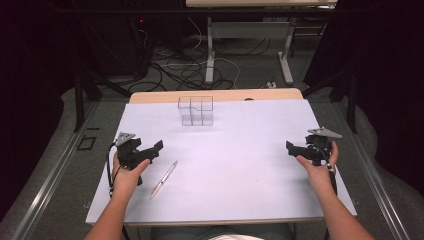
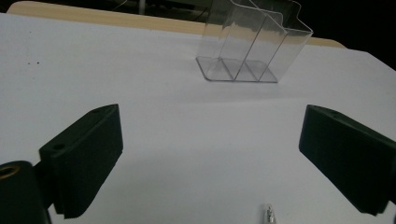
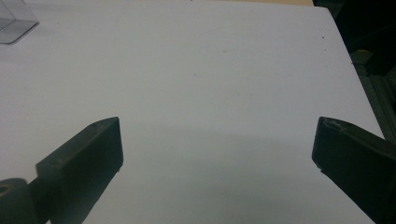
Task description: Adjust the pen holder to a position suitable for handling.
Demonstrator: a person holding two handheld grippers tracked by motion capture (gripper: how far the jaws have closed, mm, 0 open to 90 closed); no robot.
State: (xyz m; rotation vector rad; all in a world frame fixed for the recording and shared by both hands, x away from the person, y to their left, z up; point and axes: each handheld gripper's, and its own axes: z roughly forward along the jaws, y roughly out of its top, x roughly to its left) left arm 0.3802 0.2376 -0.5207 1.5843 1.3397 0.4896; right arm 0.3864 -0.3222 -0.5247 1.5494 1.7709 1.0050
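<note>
A silver pen (image 1: 164, 179) lies on the white table sheet (image 1: 235, 160), just right of my left gripper (image 1: 152, 150); its tip (image 2: 268, 215) shows at the bottom of the left gripper view. That left gripper (image 2: 210, 154) is open, jaws wide apart with nothing between them, and it points toward a clear plastic organizer (image 2: 250, 44) with several compartments. The organizer (image 1: 196, 110) stands upright at the back centre of the table. My right gripper (image 1: 295, 149) rests at the table's right side, held in a hand. Its jaws (image 3: 215, 154) stand wide open over bare sheet.
A corner of the clear organizer (image 3: 14, 23) shows at the top left of the right gripper view. The wooden table edge (image 1: 215, 95) runs behind the sheet. Beyond it are cables and desk legs (image 1: 210, 55) on the floor. Metal rails flank the table.
</note>
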